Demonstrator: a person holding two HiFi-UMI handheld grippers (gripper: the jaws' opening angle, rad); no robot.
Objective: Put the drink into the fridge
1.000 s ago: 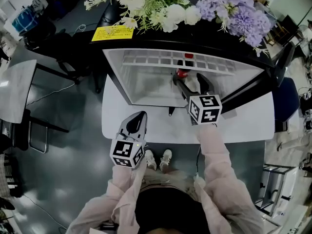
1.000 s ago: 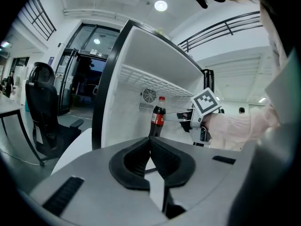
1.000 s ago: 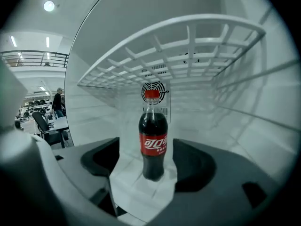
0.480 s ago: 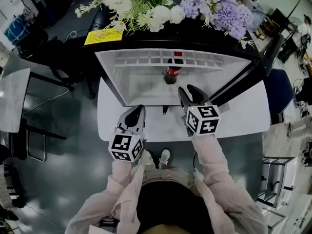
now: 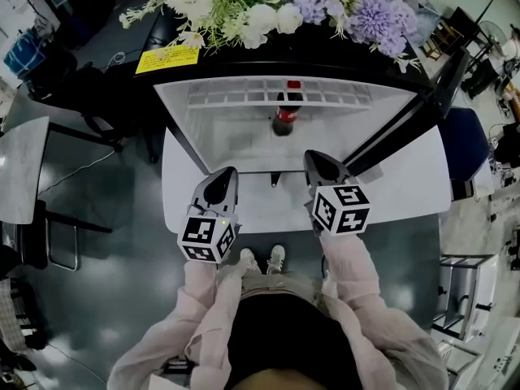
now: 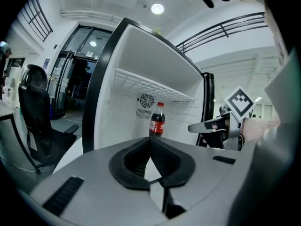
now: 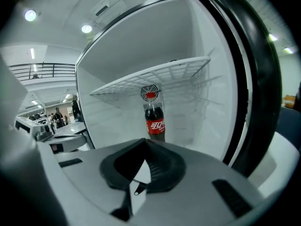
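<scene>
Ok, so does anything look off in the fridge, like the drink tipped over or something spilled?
Nothing stands out. The cola bottle stands upright on the floor of the open fridge, under the wire shelf, with its red cap on and no spill visible around it.

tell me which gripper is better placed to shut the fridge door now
Probably right. The right gripper, jaws just closed on nothing, sits beside the open door on that side; the left gripper is across the opening. The bottle stands inside, clear of both.
</scene>
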